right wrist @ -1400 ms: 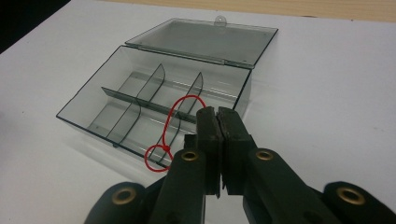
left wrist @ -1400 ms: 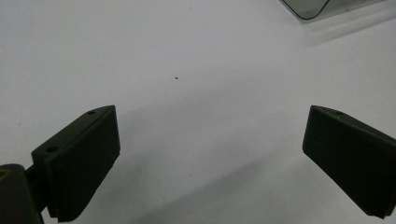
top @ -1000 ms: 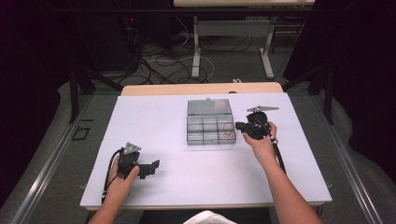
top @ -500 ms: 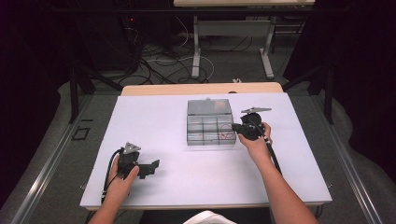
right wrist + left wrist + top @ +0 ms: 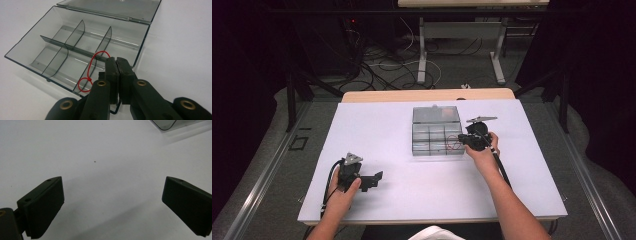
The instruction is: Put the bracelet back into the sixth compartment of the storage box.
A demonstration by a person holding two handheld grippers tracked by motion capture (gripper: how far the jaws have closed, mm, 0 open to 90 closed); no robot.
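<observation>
A clear plastic compartment box lies open on the white table, its lid folded flat behind it. My right gripper hovers at the box's front right corner. Its jaws are pressed together on a thin red knotted string loop. The string hangs over the dividers of the right-hand compartments. My left gripper rests low at the table's front left. In the left gripper view it stands open above bare table.
A corner of the box shows at the top right of the left gripper view. Beyond the table's far edge are a wooden strip, table legs and floor cables.
My right gripper has moved left from beside the box to its front right corner, carrying the red string over the compartments. The left gripper has stayed put.
</observation>
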